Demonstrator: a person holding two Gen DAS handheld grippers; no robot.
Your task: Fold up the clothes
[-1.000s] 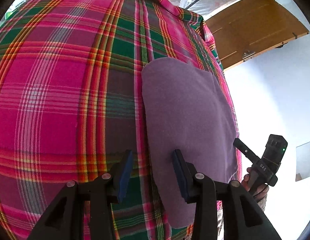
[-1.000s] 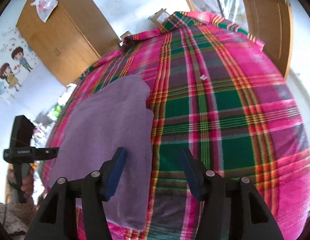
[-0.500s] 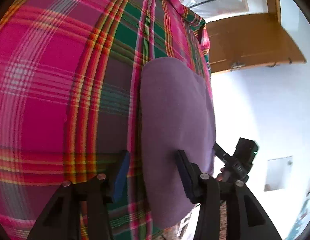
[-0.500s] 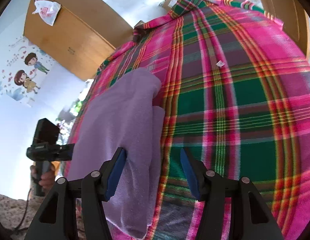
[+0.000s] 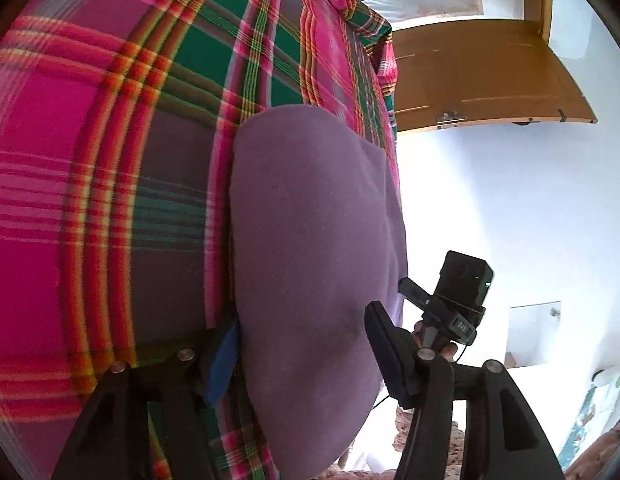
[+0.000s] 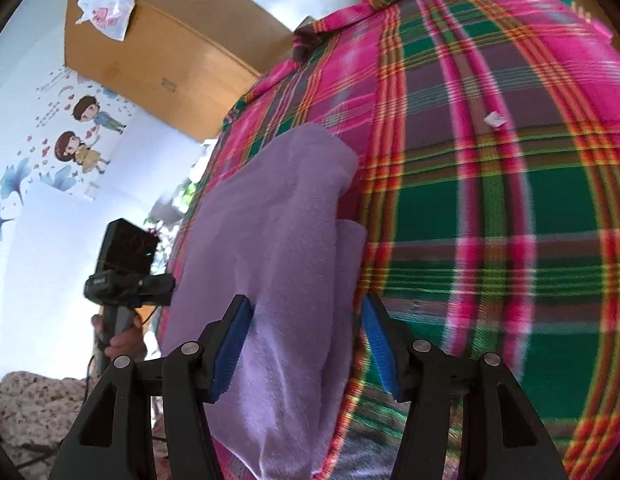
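Note:
A folded purple cloth (image 5: 310,220) lies on a pink and green plaid sheet (image 5: 90,160), near the sheet's edge. My left gripper (image 5: 304,354) is open, and its two blue-padded fingers stand on either side of the cloth's near end. In the right wrist view the same purple cloth (image 6: 278,232) shows a fold ridge along its right side. My right gripper (image 6: 306,344) is also open and straddles the cloth's near end. Each view shows the other gripper's body: the right one (image 5: 457,292) and the left one (image 6: 126,268), each with a hand on its handle.
The plaid sheet (image 6: 489,220) spreads wide to one side of the cloth, with a small white scrap (image 6: 494,119) on it. A wooden door (image 5: 481,76) and a wooden cabinet (image 6: 162,60) stand by white walls. Speckled floor (image 6: 26,404) shows below.
Both grippers have come in low over the near end of the purple cloth. It now sits between each pair of fingers. The jaws' width looks unchanged.

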